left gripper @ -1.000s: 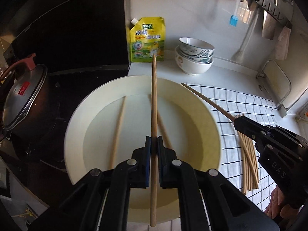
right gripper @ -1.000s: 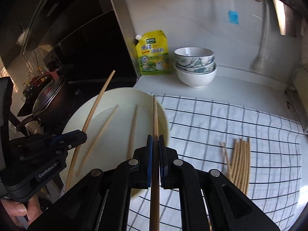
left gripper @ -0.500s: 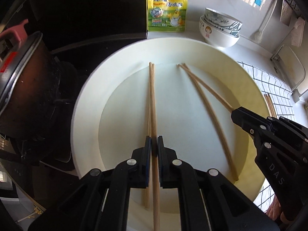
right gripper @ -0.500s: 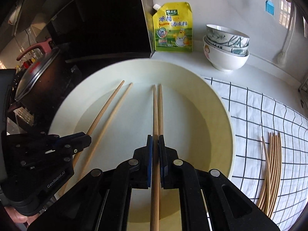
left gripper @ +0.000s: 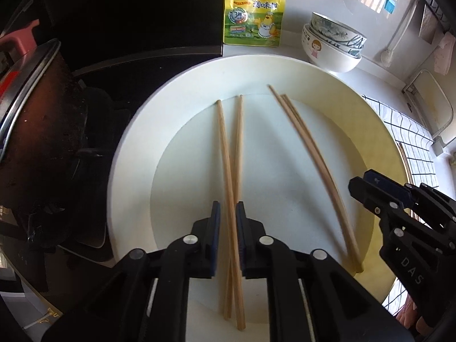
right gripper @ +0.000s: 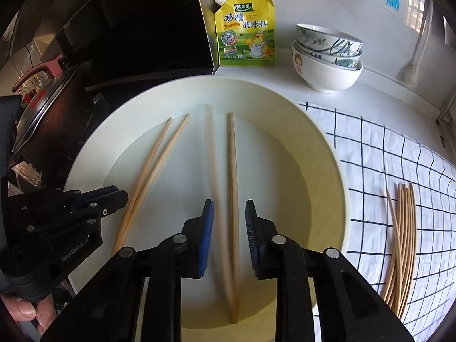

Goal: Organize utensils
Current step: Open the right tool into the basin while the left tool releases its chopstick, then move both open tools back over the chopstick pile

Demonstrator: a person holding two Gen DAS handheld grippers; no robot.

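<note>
A large cream plate (left gripper: 136, 131) holds two pairs of wooden chopsticks. My left gripper (left gripper: 228, 225) hovers low over the left pair (left gripper: 225, 154). Its jaws are opening, and the sticks run between the pads without being pinched. In the right wrist view my right gripper (right gripper: 229, 228) is also opening over the plate (right gripper: 327, 156). One sharp chopstick (right gripper: 232, 171) and one motion-blurred chopstick (right gripper: 213, 159) lie between its pads, free of them. Each gripper shows in the other's view: the right gripper (left gripper: 363, 183) by the right pair (left gripper: 310, 145), the left gripper (right gripper: 119, 196) by the left pair (right gripper: 159, 154).
A bundle of several chopsticks (right gripper: 401, 242) lies on a checked cloth (right gripper: 384, 156) right of the plate. A yellow seasoning pouch (left gripper: 253, 8) and stacked bowls (left gripper: 333, 45) stand behind it. A lidded pot (left gripper: 37, 114) sits on the dark stove at left.
Both grippers came down over the plate, each shut on one chopstick. Their jaws have now parted, and each stick lies in the plate beside another one.
</note>
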